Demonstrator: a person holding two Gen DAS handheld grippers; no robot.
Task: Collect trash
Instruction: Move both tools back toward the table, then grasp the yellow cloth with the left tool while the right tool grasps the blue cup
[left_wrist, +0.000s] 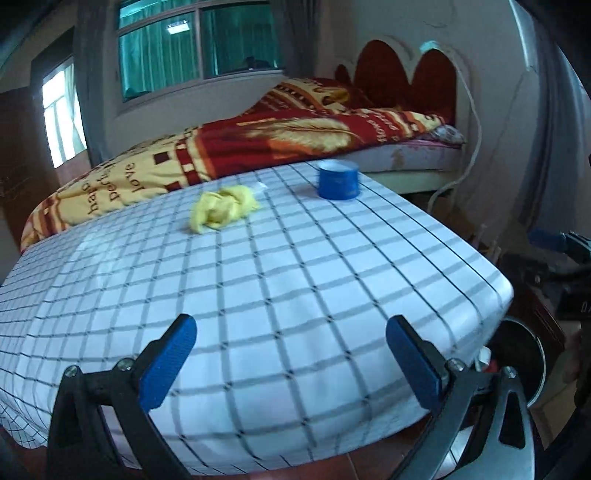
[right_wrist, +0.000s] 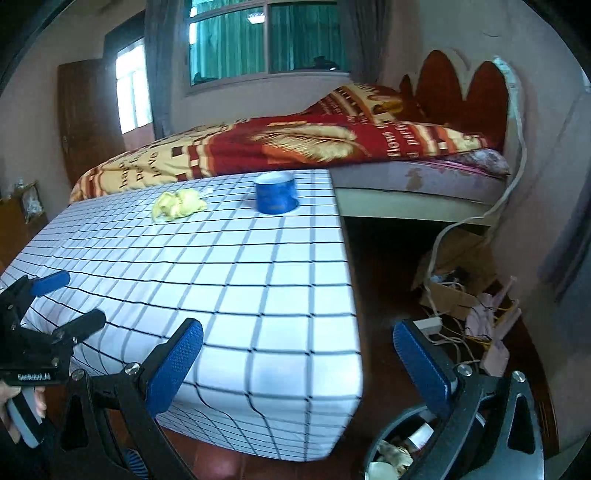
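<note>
Right wrist view showed the checked table (right_wrist: 229, 280), its near left part cut off by the frame. A blue cup (right_wrist: 276, 197) stood near the far right corner, a crumpled yellow wrapper (right_wrist: 180, 204) left of it by the far edge. The bin (right_wrist: 399, 450) sat below, mostly hidden. Both the left gripper (left_wrist: 291, 360) and right gripper (right_wrist: 299, 369) gaped wide, empty.

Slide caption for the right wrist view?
Open right tongs over checked table; yellow wad, blue cup await; bin below.
</note>
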